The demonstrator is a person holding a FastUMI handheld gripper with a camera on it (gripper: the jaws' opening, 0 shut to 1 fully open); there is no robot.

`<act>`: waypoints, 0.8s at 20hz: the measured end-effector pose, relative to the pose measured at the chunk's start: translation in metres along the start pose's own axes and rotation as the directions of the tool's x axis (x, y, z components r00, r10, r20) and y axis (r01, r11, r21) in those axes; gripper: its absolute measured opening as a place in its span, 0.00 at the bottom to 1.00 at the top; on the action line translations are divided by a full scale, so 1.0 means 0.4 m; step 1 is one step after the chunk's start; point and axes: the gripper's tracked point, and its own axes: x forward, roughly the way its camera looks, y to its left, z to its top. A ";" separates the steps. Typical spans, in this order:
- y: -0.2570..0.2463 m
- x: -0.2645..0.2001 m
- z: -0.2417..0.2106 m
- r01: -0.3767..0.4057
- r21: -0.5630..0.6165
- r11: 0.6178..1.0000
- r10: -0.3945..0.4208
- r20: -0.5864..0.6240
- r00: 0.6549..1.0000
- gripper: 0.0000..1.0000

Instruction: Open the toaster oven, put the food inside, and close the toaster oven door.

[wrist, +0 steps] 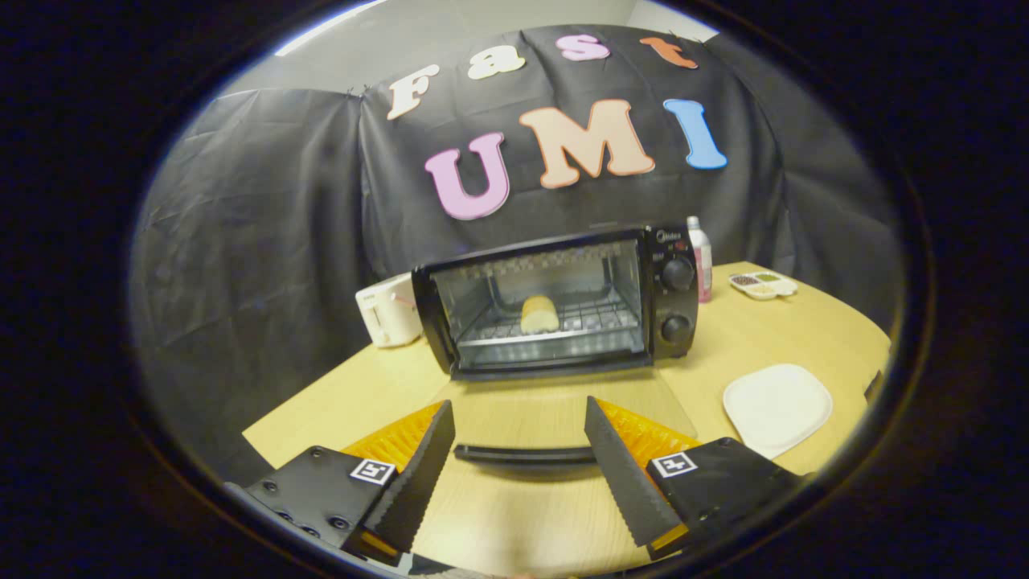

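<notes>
A pale bread roll [539, 314] rests on the wire rack inside the boxy black toaster oven [563, 301], its glass door [563, 418] folded flat, handle between the gripper's [519, 415] 2 spread, empty serrated fingers.

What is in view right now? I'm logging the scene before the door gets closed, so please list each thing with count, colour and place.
oven: 1, black, on the table beyond the tongs, door down
door handle: 1, black, between the fingers
food: 1, pale yellow, on the rack inside the oven
toaster: 1, white, beside the oven on its door-hinge side away from the knobs
knobs: 2, black, on the oven's panel, one above the other
bottle: 1, pinkish with white cap, behind the oven's knob side
tray: 1, white, compartments with dark and green contents, past the bottle
plate: 1, white, bare, beside the open door
table: 1, light wood
tongs: 1, open, fingers either side of the handle, not pressing it
</notes>
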 end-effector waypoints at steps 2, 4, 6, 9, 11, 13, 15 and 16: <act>0.003 -0.018 -0.045 -0.002 0.009 1.000 0.003 -0.047 0.999 0.99; -0.007 -0.024 -0.085 0.012 0.015 1.000 -0.010 -0.089 0.996 0.99; -0.018 -0.020 -0.104 0.031 0.008 0.999 -0.030 -0.117 0.993 0.99; -0.043 -0.001 -0.131 0.068 -0.020 0.998 -0.070 -0.147 0.987 1.00; -0.056 0.014 -0.146 0.083 -0.019 0.996 -0.085 -0.173 0.981 1.00; -0.069 0.030 -0.163 0.098 -0.001 0.995 -0.096 -0.194 0.976 1.00; -0.083 0.044 -0.168 0.119 -0.002 0.993 -0.117 -0.202 0.972 1.00; -0.087 0.051 -0.177 0.125 -0.010 0.992 -0.124 -0.210 0.970 0.99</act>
